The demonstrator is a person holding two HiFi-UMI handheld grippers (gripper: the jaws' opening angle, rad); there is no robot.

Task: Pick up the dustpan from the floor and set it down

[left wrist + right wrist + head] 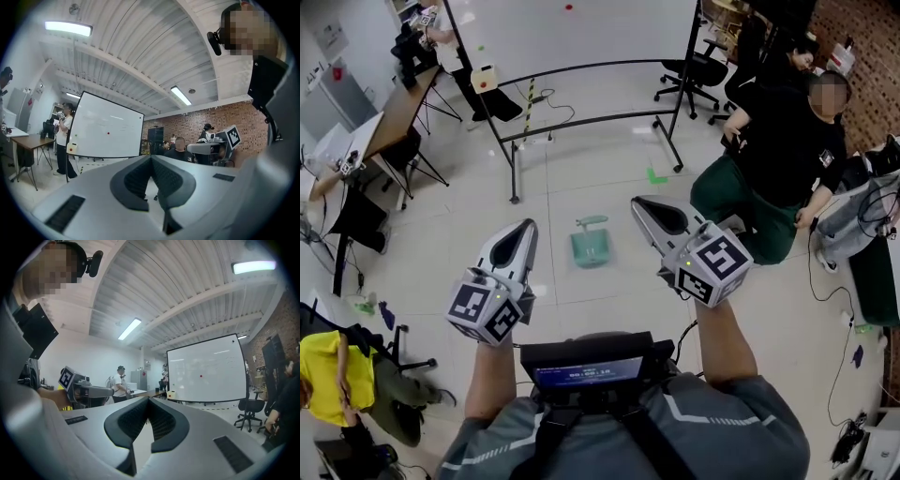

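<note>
Left gripper point(528, 226) and right gripper point(639, 202) are both closed and empty; the dustpan point(592, 247) lies on the floor point(581, 178) between them.

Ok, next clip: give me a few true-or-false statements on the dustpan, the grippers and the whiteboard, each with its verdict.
1. The dustpan lies on the floor, touched by neither gripper. True.
2. The right gripper is shut on the dustpan. False: it is shut on nothing.
3. The left gripper has its jaws wide apart. False: they are together, with nothing between them.
4. A whiteboard on a stand is beyond the dustpan. True.
5. The dustpan is red. False: it is pale green.
</note>
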